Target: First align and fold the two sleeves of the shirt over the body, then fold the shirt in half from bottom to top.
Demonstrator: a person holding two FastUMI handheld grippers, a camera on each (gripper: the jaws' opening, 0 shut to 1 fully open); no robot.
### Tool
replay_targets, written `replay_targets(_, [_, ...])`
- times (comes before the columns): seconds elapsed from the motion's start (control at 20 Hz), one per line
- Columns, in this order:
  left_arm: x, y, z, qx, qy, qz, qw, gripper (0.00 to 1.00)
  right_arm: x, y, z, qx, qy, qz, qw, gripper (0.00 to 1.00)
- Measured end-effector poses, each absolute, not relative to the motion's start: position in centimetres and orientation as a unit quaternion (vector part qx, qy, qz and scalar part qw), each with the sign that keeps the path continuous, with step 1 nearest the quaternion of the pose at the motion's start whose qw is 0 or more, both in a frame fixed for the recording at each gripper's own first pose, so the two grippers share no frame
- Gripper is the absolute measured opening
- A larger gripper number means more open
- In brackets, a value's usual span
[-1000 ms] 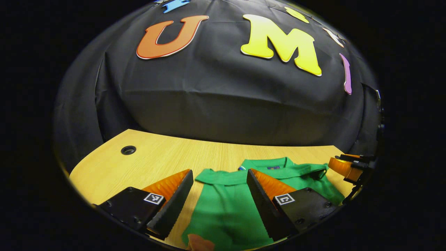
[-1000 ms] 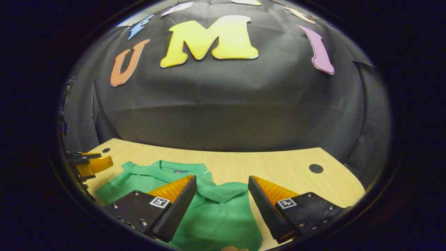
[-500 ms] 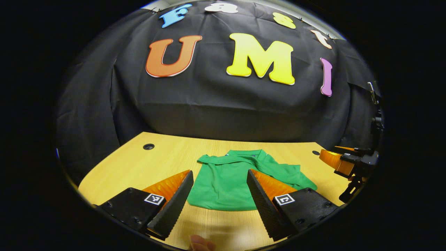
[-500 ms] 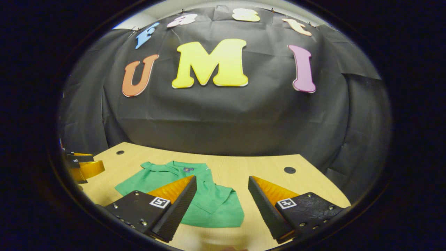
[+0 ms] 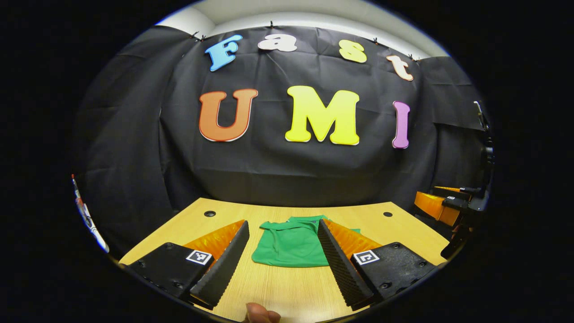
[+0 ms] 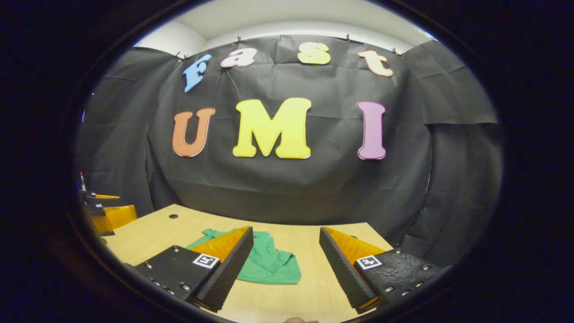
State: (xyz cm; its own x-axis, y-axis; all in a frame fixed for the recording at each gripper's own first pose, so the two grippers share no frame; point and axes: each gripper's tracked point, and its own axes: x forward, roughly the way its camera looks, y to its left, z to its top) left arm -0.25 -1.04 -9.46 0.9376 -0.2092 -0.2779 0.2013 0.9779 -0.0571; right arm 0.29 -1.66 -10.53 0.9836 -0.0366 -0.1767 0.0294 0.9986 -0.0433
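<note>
A green shirt (image 5: 291,244) lies folded into a small flat packet on the wooden table (image 5: 394,231), collar toward the wall. In the left gripper view my left gripper (image 5: 282,255) hangs open, back from the shirt's near edge, with nothing between its fingers. The right gripper view has the same shirt (image 6: 269,264) left of centre, partly behind one finger. My right gripper (image 6: 286,260) is open too, held back over the near table with bare wood between its fingers. Far off at the right of the left gripper view I see the right gripper (image 5: 441,207).
The table (image 6: 309,242) has small round cable holes (image 5: 209,213) (image 5: 388,214) near its back corners, and black cloth hangs behind it. A fingertip (image 5: 260,314) shows at the bottom edge. The left gripper (image 6: 110,215) sits at the far left of the right gripper view.
Both grippers have drawn back and up from the shirt, which was right under their fingers a second ago. The shirt now lies smaller and farther off, untouched.
</note>
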Motion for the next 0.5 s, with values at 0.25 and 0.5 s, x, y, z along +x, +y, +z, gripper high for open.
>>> replay_targets(0.25, [-4.2,-0.1,-6.1,-0.014,0.104,-0.102,0.989,0.98,-4.4,-1.4,-7.7,-0.020,0.072,-0.010,0.997,0.95])
replay_targets(0.5, [-7.5,0.5,-4.4,-0.017,0.084,-0.096,0.992,0.98,-9.3,-1.1,-7.0,-0.019,0.068,-0.010,0.997,0.95])
